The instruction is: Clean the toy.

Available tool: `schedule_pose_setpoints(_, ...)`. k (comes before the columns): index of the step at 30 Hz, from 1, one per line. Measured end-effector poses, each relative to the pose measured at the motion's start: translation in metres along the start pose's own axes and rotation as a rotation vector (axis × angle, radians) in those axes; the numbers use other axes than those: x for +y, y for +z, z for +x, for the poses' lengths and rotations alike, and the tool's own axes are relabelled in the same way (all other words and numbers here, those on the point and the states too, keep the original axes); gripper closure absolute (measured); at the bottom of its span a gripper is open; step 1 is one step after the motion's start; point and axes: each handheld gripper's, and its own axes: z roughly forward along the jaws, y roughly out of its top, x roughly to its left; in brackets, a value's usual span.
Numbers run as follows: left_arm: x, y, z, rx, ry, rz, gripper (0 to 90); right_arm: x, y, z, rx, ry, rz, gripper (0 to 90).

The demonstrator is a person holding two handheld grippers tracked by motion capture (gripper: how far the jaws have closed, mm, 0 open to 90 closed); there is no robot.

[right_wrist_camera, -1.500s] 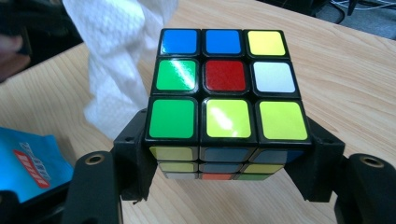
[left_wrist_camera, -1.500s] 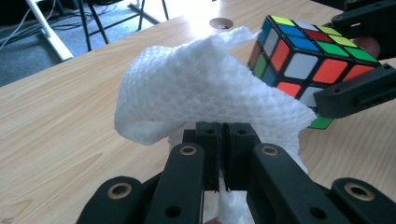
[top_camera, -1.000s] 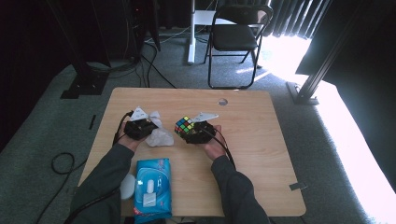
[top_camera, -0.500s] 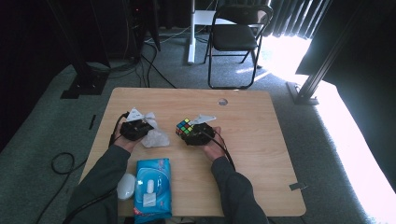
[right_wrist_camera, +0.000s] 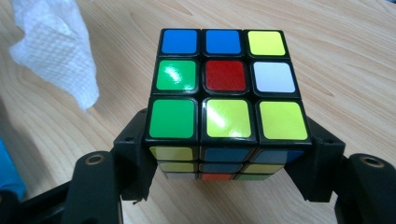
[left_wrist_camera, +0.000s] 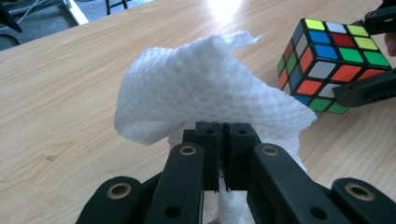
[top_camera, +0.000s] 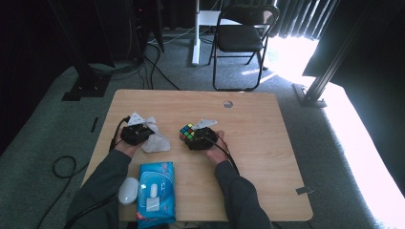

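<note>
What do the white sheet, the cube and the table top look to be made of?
White sheet: soft embossed paper or nonwoven wipe; dimpled texture, crumpled folds. Cube: hard black plastic with glossy coloured tiles; glare on the green one. Table top: pale matt wood or wood-look laminate; grain lines show, which of the two is unclear.

Studio: dark curtains (top_camera: 329, 19), stands (top_camera: 88, 78)
</note>
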Motion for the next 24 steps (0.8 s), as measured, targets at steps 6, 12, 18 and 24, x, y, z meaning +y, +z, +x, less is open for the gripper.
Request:
schedule_pose_setpoints(6, -0.004, 0.002, 0.003, 0.013, -0.01, 0.015, 86.3, -0.001, 0.005, 0.001, -0.006, 0.008, 0.003, 34.1)
schedule_pose_setpoints(12, -0.007, 0.004, 0.004, 0.019, -0.016, 0.027, 86.0, -0.001, 0.009, 0.004, -0.014, 0.005, 0.014, 34.1)
schedule_pose_setpoints(18, -0.009, 0.005, 0.005, 0.026, -0.023, 0.038, 85.4, -0.003, 0.013, 0.004, -0.018, -0.001, 0.027, 34.1)
schedule_pose_setpoints(24, -0.012, 0.006, 0.007, 0.03, -0.026, 0.055, 84.3, -0.005, 0.015, 0.003, -0.015, 0.003, 0.032, 34.1)
